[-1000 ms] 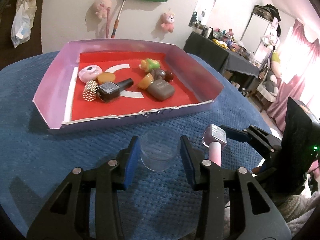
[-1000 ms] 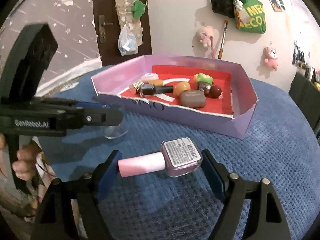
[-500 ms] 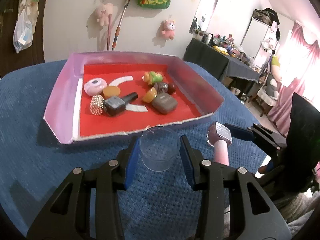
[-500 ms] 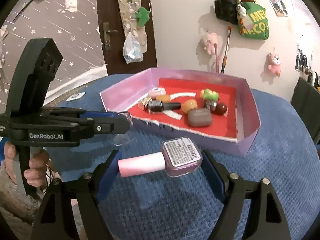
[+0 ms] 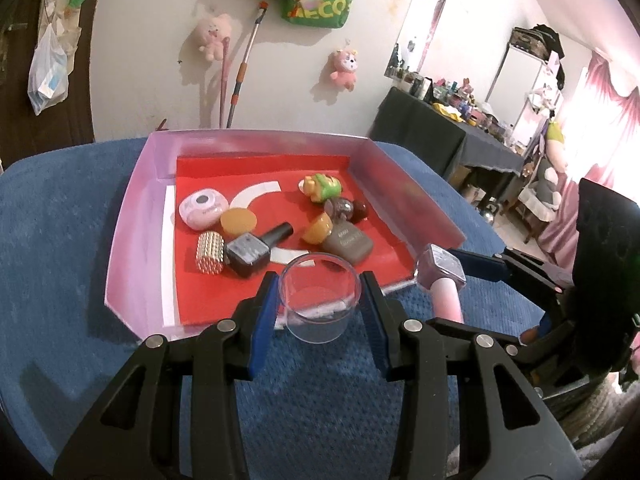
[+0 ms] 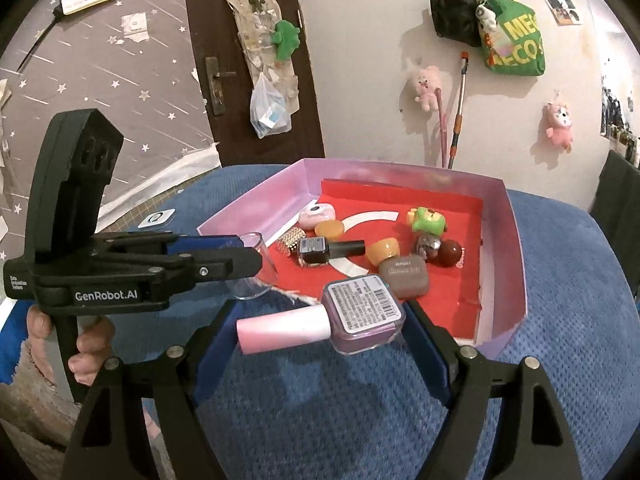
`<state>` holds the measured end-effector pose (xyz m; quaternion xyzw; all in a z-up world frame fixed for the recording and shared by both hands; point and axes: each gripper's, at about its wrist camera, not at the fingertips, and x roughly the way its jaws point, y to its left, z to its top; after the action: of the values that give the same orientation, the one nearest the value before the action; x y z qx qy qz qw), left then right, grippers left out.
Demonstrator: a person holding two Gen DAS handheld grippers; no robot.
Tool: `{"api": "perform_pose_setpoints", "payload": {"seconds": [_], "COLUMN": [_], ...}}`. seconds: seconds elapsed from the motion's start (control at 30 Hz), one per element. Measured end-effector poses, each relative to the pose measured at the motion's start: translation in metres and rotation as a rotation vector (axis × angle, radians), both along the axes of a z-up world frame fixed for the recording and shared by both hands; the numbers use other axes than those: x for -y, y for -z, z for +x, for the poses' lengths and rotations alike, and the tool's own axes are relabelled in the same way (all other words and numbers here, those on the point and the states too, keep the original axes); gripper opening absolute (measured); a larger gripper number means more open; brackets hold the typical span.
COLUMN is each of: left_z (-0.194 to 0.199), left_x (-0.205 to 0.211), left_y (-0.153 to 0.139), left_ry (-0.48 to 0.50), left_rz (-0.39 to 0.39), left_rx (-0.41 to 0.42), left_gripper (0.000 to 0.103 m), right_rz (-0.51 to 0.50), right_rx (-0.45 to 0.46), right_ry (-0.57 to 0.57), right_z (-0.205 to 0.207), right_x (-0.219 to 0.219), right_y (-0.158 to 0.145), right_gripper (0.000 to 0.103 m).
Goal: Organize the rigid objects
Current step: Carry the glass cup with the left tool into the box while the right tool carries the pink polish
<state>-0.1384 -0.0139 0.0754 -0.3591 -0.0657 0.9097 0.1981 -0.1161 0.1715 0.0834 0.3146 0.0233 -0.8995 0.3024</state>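
Observation:
My left gripper point(image 5: 320, 304) is shut on a clear plastic cup point(image 5: 320, 300) and holds it upright over the near edge of the pink tray point(image 5: 132, 232). The cup also shows in the right wrist view point(image 6: 256, 272). My right gripper point(image 6: 320, 324) is shut on a purple nail polish bottle with a pink cap point(image 6: 352, 316), held sideways above the blue cloth by the tray's near corner. The bottle shows in the left wrist view point(image 5: 440, 276), right of the cup. The tray's red floor holds a black nail polish bottle point(image 5: 256, 246), a brown case point(image 5: 348, 242) and several small items.
The tray point(image 6: 516, 264) sits on a round table under a blue cloth point(image 5: 60, 240). A pink compact point(image 5: 202, 210), a studded cylinder point(image 5: 210, 256), a green toy point(image 5: 320, 188) and orange pieces lie in the tray. A wall with hung toys and a bag stands behind.
Both grippers have risen and moved forward toward the tray. The cup is now over the tray's near edge and the purple bottle is at the tray's near corner.

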Motion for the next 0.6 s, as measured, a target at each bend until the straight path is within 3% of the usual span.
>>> {"api": "perform_pose_setpoints", "payload": {"seconds": [0.6], "left_z": [-0.044], "left_x": [0.007], "left_y": [0.021], "left_ry": [0.007], "left_rz": [-0.008], "left_rx": [0.105], "left_gripper": [0.038], "right_rz": [-0.011], "right_rx": [0.216], "right_ry": [-0.002], "right_z": [-0.07], "right_x": [0.01], "right_y": [0.022], "right_gripper": [0.082]}}
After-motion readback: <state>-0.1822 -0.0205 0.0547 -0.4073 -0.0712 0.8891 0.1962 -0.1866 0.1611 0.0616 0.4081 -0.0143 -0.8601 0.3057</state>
